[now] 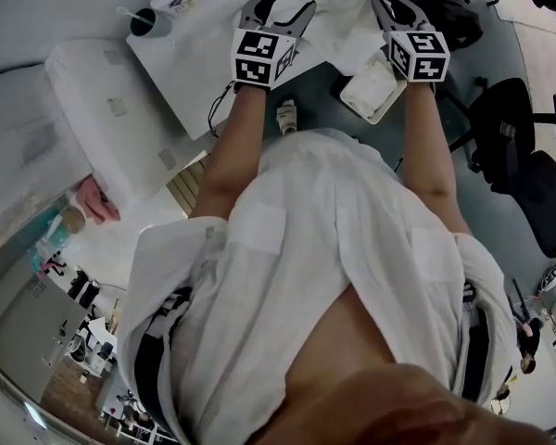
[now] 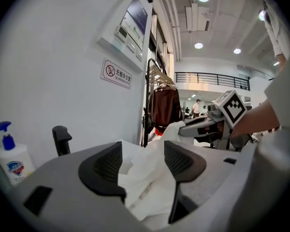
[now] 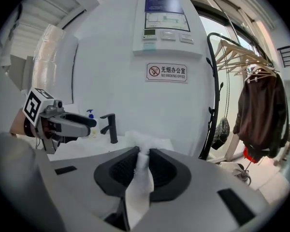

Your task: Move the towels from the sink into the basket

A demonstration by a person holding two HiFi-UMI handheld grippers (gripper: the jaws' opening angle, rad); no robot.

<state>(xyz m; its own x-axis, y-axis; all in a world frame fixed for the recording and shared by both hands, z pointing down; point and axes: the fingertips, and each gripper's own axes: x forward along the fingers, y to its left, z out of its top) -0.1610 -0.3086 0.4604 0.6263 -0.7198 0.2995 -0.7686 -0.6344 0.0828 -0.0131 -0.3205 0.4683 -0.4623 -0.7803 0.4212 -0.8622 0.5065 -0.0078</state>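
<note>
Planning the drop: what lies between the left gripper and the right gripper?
A white towel, in the head view; right gripper pinches it, left gripper stands open around it.

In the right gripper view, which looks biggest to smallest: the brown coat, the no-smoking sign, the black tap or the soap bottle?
1. brown coat
2. no-smoking sign
3. black tap
4. soap bottle, partly hidden

Sign and tap are close.

White wall [image 3: 101, 57], coat rack [image 3: 234, 52], perhaps grey floor [image 1: 530, 58]

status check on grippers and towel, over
Right gripper shut on white towel. Left gripper open, towel loose between its jaws. Black faucet beyond, apart from the towel.
</note>
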